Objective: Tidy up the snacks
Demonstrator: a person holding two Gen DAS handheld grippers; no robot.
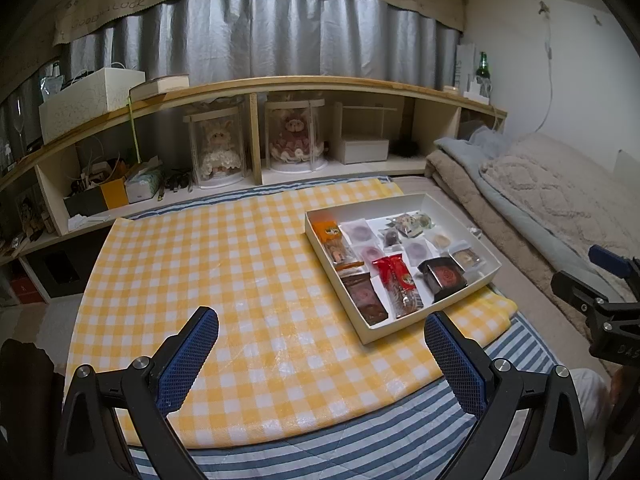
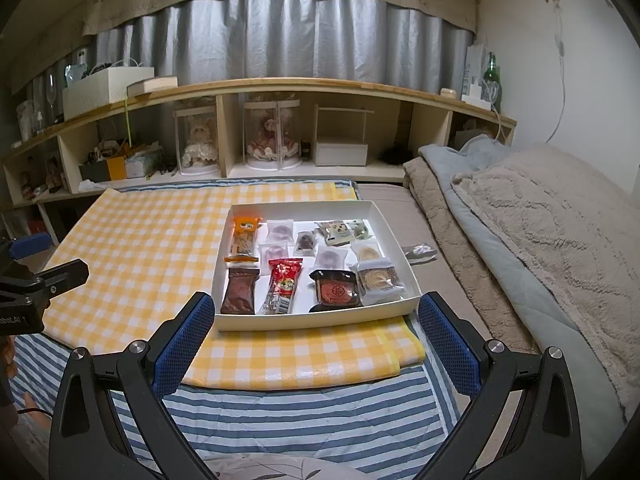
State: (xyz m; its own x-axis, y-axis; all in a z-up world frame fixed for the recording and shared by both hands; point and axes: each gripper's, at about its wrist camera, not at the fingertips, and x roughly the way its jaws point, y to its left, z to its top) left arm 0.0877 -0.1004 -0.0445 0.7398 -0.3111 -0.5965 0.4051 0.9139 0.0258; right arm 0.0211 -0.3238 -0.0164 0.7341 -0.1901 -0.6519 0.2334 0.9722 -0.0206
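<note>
Left wrist view first: left gripper held low over the near edge of a glossy yellow-and-white checked cloth, jaws spread wide, nothing between the blue mesh-textured pads on black angular arms. Further right, shallow white cardboard box resting on the cloth's right part, well apart from both pads. Inside, laid flat in loose rows: orange packet at the far left corner, brown foil wrapper at the near left, red crinkled wrapper just beside it, dark square pastry pack to its right, several clear sachets with round purple cakes behind. At the right edge, the other tool's black frame visible. Right wrist view: right gripper hovering just before the box's near wall, tilted slightly downward, jaws likewise wide apart and empty, the box framed between the two blue pads. Beneath the cloth, a soft blue-and-white striped quilt. One small crumpled silvery wrapper lying outside the box, just beside its right wall. Far right, plush beige fleece blanket, thick and quilted in diamonds.
</note>
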